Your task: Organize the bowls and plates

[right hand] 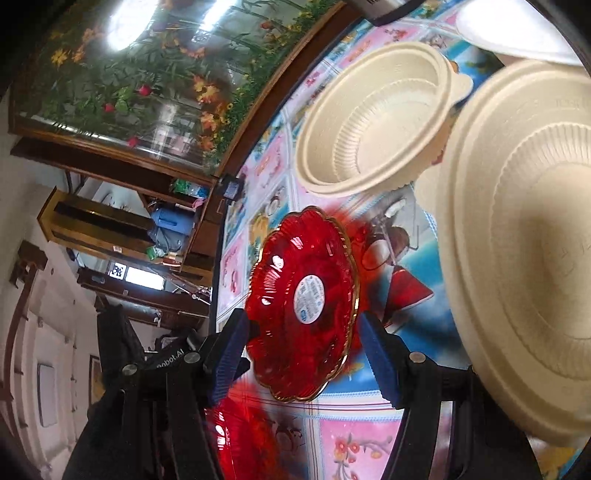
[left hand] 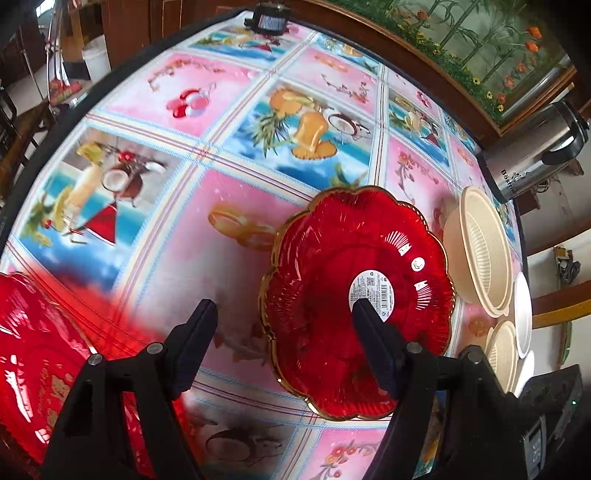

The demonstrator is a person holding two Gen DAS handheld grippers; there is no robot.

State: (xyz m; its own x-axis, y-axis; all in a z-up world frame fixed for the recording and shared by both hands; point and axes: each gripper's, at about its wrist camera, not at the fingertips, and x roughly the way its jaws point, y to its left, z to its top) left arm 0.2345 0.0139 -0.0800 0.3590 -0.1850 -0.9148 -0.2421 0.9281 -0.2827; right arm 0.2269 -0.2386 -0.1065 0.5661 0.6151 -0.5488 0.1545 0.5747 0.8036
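A red scalloped glass plate (left hand: 343, 295) with a gold rim and a white sticker lies on the fruit-print tablecloth (left hand: 221, 155). My left gripper (left hand: 284, 314) is open above the table; its right finger overlaps the plate and its left finger is over bare cloth. In the right wrist view the same red plate (right hand: 303, 299) sits between the fingers of my right gripper (right hand: 303, 325), which is open around it. A second red plate shows at lower left (left hand: 33, 369) and below (right hand: 240, 435). Cream bowls (left hand: 480, 254) (right hand: 373, 136) stand to the right.
A large cream bowl (right hand: 524, 251) is close on the right. A smaller cream bowl (left hand: 502, 350) and white dishes (left hand: 522, 314) sit by the table's right edge. A steel thermos (left hand: 532, 155) stands at the back right, and a black device (left hand: 267, 18) at the far edge.
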